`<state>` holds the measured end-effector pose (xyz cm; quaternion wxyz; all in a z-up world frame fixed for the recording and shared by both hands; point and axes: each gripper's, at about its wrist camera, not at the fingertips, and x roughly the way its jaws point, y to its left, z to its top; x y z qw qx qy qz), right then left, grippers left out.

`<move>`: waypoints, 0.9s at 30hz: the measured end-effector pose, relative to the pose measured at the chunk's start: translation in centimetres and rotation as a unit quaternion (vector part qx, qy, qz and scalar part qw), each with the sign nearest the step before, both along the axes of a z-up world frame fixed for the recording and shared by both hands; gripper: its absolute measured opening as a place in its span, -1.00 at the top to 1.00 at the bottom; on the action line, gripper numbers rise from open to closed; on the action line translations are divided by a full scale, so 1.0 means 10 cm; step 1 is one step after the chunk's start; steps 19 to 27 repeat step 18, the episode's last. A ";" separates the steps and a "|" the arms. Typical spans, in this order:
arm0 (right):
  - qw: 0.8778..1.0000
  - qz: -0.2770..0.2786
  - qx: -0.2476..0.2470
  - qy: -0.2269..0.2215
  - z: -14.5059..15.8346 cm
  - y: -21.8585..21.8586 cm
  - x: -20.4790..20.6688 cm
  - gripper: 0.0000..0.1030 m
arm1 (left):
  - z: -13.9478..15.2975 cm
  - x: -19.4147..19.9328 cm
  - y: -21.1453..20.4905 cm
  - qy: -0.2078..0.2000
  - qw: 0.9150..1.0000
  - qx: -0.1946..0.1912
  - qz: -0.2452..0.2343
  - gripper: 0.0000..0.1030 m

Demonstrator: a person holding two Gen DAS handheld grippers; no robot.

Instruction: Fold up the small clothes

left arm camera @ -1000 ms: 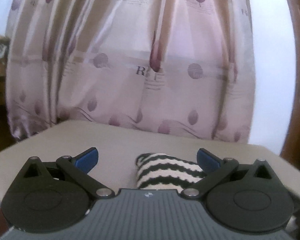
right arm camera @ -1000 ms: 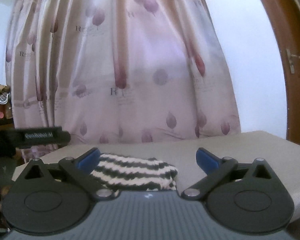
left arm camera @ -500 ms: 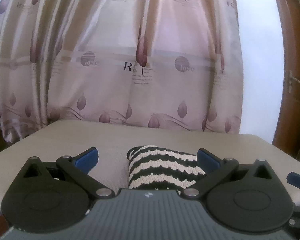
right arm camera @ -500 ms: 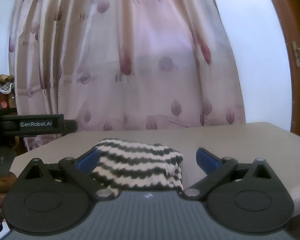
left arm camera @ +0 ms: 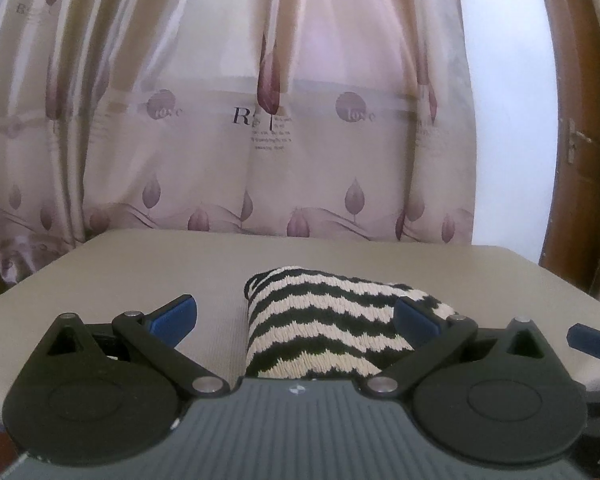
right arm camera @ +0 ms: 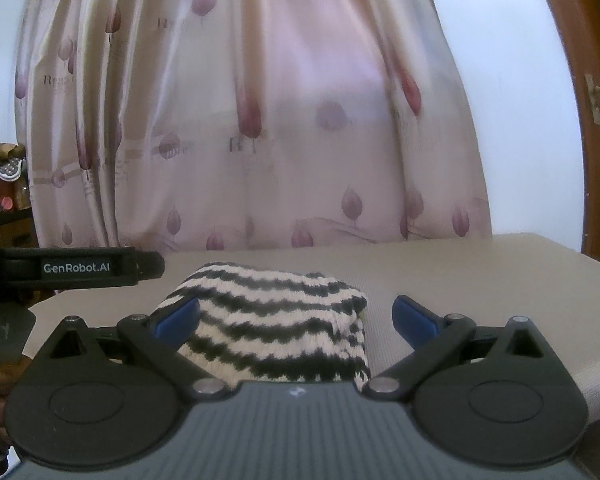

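A black-and-white striped knit garment [left arm camera: 324, 320] lies folded in a compact bundle on the beige table [left arm camera: 140, 272]. My left gripper [left arm camera: 296, 316] is open, its blue fingertips spread, and the bundle lies just ahead between them, toward the right finger. In the right wrist view the same bundle [right arm camera: 276, 328] lies ahead of my right gripper [right arm camera: 296, 316], which is open, with the bundle toward its left finger. Neither gripper holds anything.
A pink curtain with leaf prints [left arm camera: 268, 120] hangs behind the table. A brown wooden door [right arm camera: 596, 100] stands at the right. The left gripper's black body [right arm camera: 76, 268] shows at the left of the right wrist view.
Both grippers have drawn level with the folded bundle, which now looks larger and closer. Both stay open.
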<state>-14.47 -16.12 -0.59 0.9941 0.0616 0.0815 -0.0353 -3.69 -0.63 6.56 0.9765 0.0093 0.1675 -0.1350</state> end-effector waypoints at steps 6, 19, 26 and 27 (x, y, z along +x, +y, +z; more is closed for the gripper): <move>1.000 0.002 0.002 0.009 -0.03 0.00 0.02 -1.00 | -0.05 0.01 -0.01 0.011 1.000 0.000 -0.002 -1.00; 1.000 -0.003 -0.009 0.013 -0.03 0.02 0.04 -1.00 | -0.09 0.03 0.01 -0.005 1.000 0.013 0.007 -1.00; 1.000 -0.003 -0.009 0.013 -0.03 0.02 0.04 -1.00 | -0.09 0.03 0.01 -0.005 1.000 0.013 0.007 -1.00; 1.000 -0.003 -0.009 0.013 -0.03 0.02 0.04 -1.00 | -0.09 0.03 0.01 -0.005 1.000 0.013 0.007 -1.00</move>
